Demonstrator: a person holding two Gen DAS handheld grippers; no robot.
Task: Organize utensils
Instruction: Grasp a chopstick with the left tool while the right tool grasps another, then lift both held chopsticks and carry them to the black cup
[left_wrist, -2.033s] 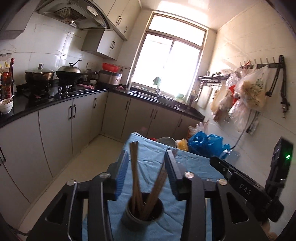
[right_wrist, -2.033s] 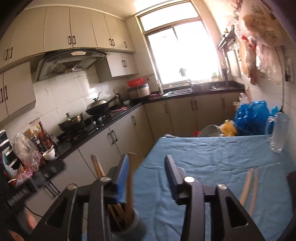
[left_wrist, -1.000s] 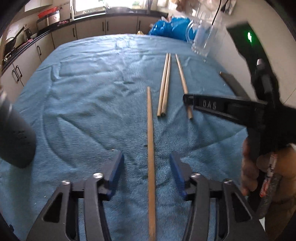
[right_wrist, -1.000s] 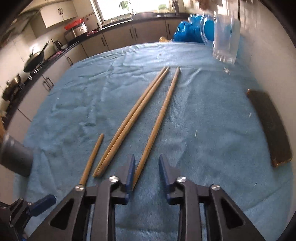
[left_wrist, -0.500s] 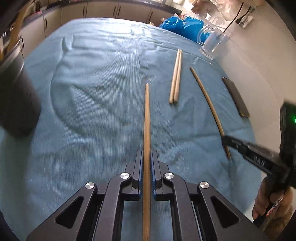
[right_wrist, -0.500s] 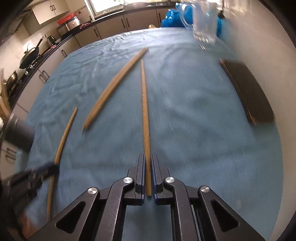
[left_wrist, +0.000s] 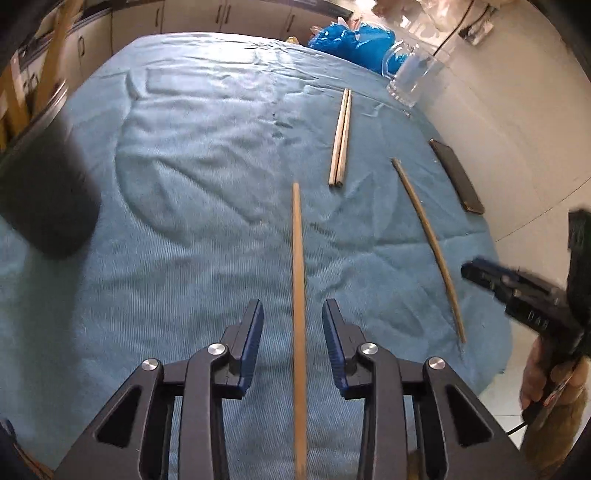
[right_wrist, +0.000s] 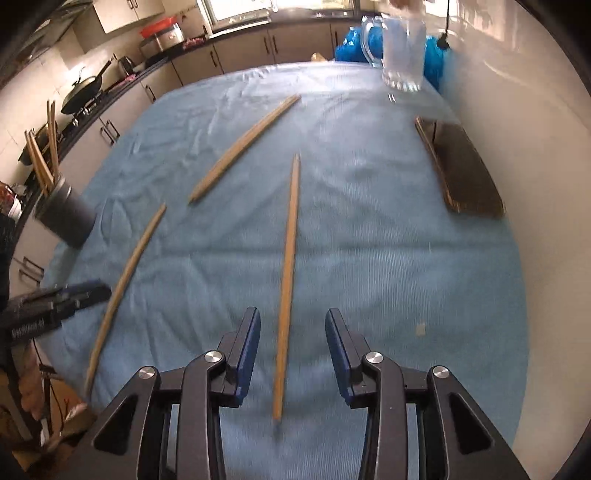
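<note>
Several wooden chopsticks lie on a blue cloth (left_wrist: 192, 192). My left gripper (left_wrist: 292, 319) is open, its jaws on either side of one chopstick (left_wrist: 297, 280) that lies between them, untouched. My right gripper (right_wrist: 291, 325) is open around another chopstick (right_wrist: 289, 258); that same stick shows at the right in the left wrist view (left_wrist: 428, 236). A pair of chopsticks (left_wrist: 340, 136) lies farther off and also shows in the right wrist view (right_wrist: 243, 147). The dark holder (right_wrist: 68, 216) with several chopsticks stands at the left edge and shows in the left wrist view (left_wrist: 44, 192).
A glass mug (right_wrist: 400, 48) stands at the far right of the table, with a blue bag (left_wrist: 351, 40) behind it. A dark flat phone (right_wrist: 461, 173) lies by the white wall. Kitchen cabinets and a stove run along the left.
Half a second ago both grippers were shut on their chopsticks. Now both have opened, and each chopstick lies loose on the cloth between the jaws.
</note>
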